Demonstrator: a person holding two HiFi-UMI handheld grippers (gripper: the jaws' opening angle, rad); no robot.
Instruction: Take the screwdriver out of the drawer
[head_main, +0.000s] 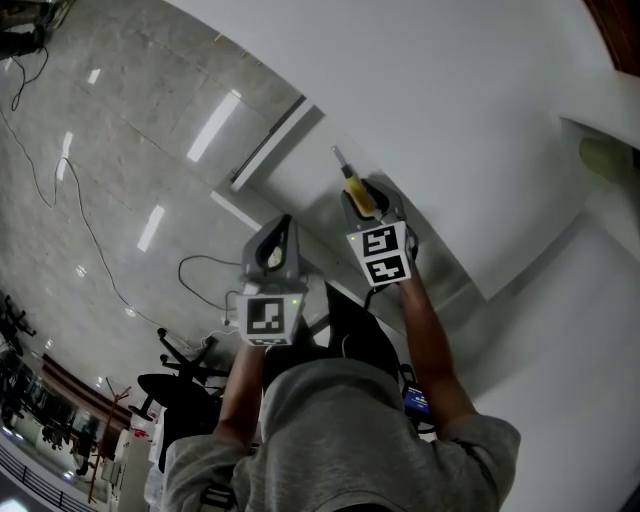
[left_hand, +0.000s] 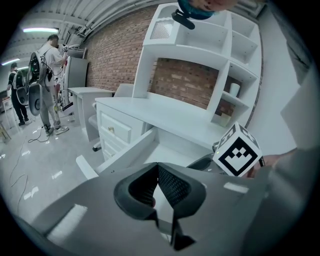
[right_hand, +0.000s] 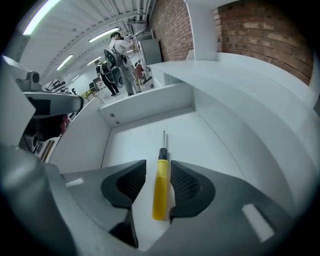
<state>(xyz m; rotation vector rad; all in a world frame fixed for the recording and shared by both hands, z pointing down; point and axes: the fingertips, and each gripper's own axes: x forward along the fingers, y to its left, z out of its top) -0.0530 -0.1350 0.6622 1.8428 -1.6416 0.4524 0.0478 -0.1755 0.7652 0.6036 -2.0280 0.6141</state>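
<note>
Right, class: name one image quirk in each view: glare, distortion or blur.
Head view: ceiling lights glare in streaks on the glossy grey floor. Left gripper view: fisheye curves the white desk, corners go black. Right gripper view: the yellow-handled screwdriver is sharp.

Right claw (right_hand: 157, 169): jaws apart, straddling the screwdriver (right_hand: 160, 192). The yellow handle lies between the pads, nearer the right-hand one, with no grip evident. The screwdriver rests flat on the white drawer (right_hand: 205, 142) floor, shaft toward the far wall.
</note>
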